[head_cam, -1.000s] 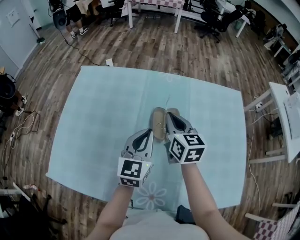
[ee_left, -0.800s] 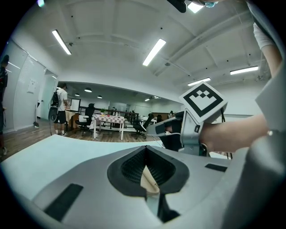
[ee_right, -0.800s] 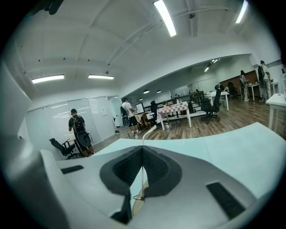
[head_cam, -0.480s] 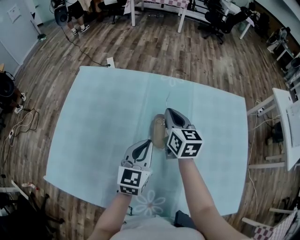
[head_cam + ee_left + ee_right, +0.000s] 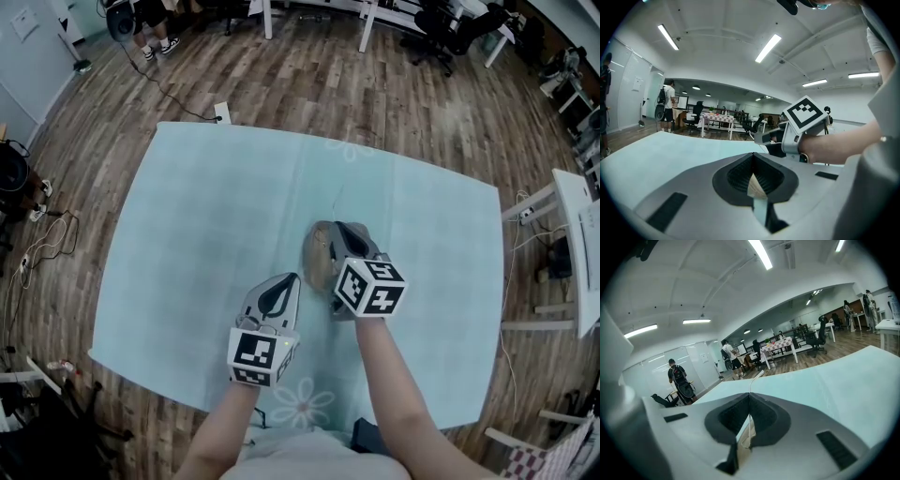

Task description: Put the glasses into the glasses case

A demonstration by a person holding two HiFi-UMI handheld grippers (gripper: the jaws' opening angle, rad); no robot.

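Right gripper (image 5: 343, 231) — jaws clenched on, seemingly, the glasses' (image 5: 750, 384) arm — hides half the case (image 5: 317, 255). Left gripper's (image 5: 292, 278) jaws clenched empty beside it, above the tabletop (image 5: 206, 216).

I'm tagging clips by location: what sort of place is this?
Probably an open-plan office or lab: wood-plank floor, rolling office chairs, white desks, and strip lights on the ceiling.

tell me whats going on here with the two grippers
A person holds a gripper in each hand over a table with a pale cloth. The right gripper is shut on a thin arm of the glasses, just over the tan case lying on the table. The left gripper is shut beside the case, apparently gripping nothing. The glasses have not been let go yet.
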